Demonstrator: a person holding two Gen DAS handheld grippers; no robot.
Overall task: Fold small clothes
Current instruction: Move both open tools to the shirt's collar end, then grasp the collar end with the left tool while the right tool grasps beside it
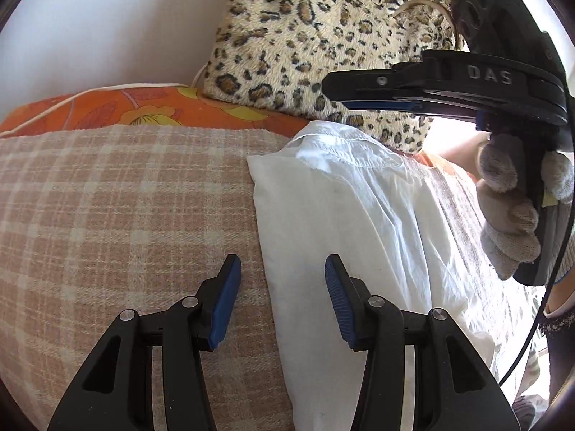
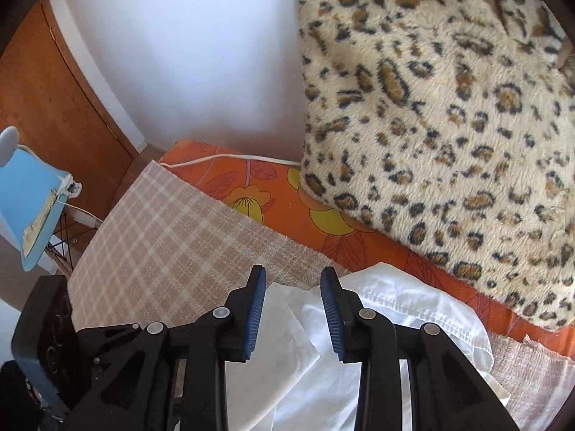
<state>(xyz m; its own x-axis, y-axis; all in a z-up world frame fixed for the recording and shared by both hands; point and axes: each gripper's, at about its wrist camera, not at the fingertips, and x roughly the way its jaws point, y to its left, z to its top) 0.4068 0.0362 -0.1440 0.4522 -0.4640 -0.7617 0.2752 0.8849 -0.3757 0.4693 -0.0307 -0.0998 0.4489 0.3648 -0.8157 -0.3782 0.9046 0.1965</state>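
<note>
White garment (image 1: 359, 215) lies partly folded on the plaid blanket (image 1: 125, 197); our left gripper (image 1: 282, 301) and right gripper (image 2: 293, 310) hover agape, empty. Next we need an edge to pinch.

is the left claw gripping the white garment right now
No, the left claw is open above the edge of the white garment, with its blue pads apart and no cloth pinched between them.

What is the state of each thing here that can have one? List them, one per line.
left tool: open, above the garment's edge, holding nothing
right tool: open, over the garment, holding nothing
white garment: lying partly folded and creased on the blanket
checked blanket: spread flat
leopard-print throw: heaped behind the garment
</note>
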